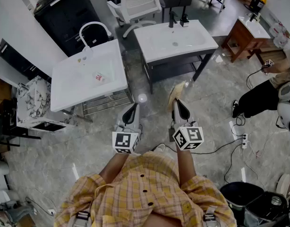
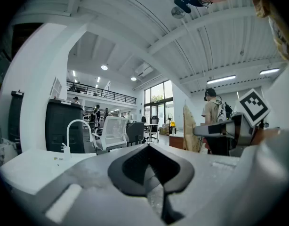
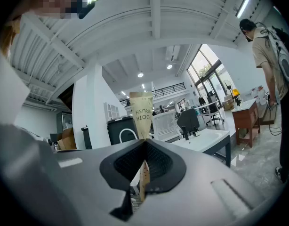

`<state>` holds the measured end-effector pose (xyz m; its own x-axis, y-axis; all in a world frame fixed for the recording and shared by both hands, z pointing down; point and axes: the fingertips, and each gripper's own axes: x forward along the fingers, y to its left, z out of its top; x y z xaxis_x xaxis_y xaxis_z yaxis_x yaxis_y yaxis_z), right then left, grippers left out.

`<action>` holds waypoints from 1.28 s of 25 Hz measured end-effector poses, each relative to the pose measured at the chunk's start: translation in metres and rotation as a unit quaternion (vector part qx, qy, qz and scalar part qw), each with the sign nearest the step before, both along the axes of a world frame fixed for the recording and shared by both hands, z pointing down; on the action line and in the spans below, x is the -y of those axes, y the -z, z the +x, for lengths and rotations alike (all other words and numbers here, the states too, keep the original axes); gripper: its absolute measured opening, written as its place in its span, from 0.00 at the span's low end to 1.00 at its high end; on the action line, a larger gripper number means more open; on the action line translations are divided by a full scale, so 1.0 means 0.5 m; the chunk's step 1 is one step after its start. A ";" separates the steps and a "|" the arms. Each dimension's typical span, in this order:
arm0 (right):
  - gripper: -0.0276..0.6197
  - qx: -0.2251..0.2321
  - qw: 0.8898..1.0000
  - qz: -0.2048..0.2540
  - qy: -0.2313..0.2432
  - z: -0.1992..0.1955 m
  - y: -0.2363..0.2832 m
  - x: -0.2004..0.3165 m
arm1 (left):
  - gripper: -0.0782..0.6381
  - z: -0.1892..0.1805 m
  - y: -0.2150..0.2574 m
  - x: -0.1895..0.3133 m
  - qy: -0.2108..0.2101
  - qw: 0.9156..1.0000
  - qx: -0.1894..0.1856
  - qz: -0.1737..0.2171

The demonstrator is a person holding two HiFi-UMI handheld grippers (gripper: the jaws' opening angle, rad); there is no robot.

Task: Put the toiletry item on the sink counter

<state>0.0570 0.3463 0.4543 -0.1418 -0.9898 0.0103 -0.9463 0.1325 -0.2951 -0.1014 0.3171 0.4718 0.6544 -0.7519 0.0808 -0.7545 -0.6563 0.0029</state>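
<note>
While the left tongs [image 2: 148, 147] sit closed and empty, the right tongs [image 3: 144, 142] clamp a tan toothbrush packet [image 3: 141, 111].

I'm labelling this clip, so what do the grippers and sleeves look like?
The left gripper and right gripper are grey with black jaws, each carrying a white cube of black square markers. The sleeves are yellow-orange plaid.

Looks like a big open lab or office space, not a real bathroom. Free-standing sinks [image 1: 88, 77] just sit out on the polished floor [image 1: 50, 145]. Office chairs [image 1: 135, 4] are at the far end and a power strip [image 1: 243, 138] on the right. There's also a mezzanine railing [image 2: 100, 94] and tall windows [image 2: 156, 95].
</note>
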 end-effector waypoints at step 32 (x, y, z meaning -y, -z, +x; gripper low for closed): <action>0.05 0.009 0.997 -0.029 0.067 0.023 -0.053 0.159 | 0.11 0.059 -0.059 0.122 0.029 0.999 0.010 -0.035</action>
<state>0.0686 0.2670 0.4810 -0.2732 -0.9599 0.0623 -0.9154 0.2396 -0.3235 -0.0717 0.2560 0.5016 0.6072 -0.7810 0.1464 -0.7919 -0.6098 0.0314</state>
